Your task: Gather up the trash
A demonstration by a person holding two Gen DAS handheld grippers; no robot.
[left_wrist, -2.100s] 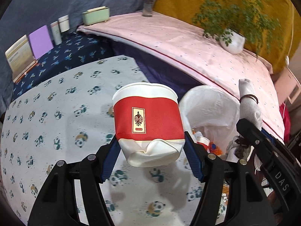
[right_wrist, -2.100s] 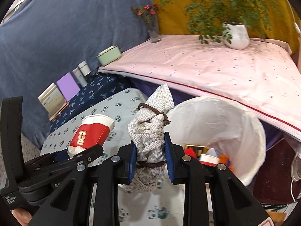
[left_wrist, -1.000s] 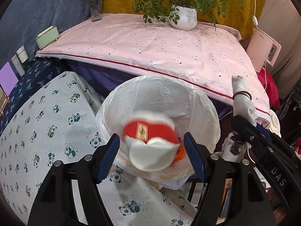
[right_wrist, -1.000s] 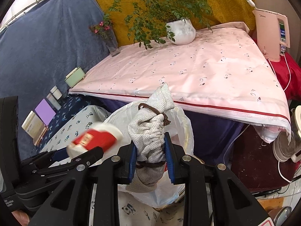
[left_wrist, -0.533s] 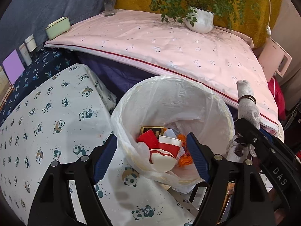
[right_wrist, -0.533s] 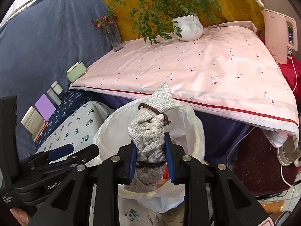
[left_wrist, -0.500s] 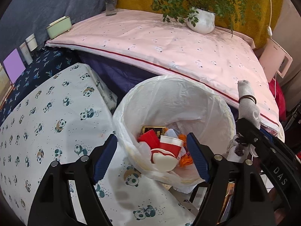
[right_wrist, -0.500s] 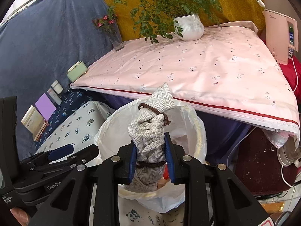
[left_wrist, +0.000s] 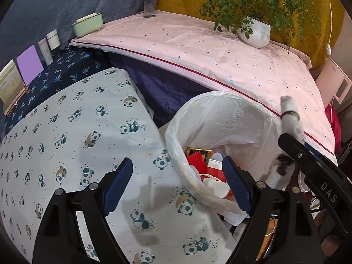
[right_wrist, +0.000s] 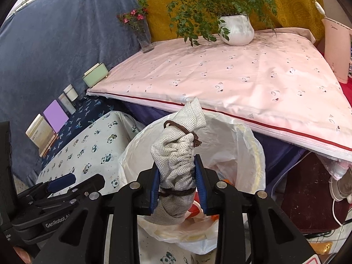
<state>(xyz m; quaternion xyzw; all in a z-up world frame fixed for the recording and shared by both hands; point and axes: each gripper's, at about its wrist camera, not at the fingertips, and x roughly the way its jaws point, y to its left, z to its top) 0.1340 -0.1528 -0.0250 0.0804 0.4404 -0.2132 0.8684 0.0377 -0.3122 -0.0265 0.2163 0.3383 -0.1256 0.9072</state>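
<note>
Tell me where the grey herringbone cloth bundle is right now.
The cloth bundle is clamped upright in the right gripper, just over the white-lined trash bin, in front of the pink-covered table.

A grey herringbone cloth bundle (right_wrist: 176, 165), tied with brown cord, stands upright, pinched between blue pads. Just behind it the white-lined trash bin (left_wrist: 239, 118) sits open beside the panda-print bench, holding a red-and-white paper cup (left_wrist: 214, 175) among other scraps.

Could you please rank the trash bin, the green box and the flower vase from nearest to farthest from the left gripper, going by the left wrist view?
From the left gripper:
1. Trash bin, just ahead, to the right; its near rim lies between the fingers.
2. Green box, far left, at the pink cloth's corner.
3. Flower vase, farthest, at the back wall.
</note>
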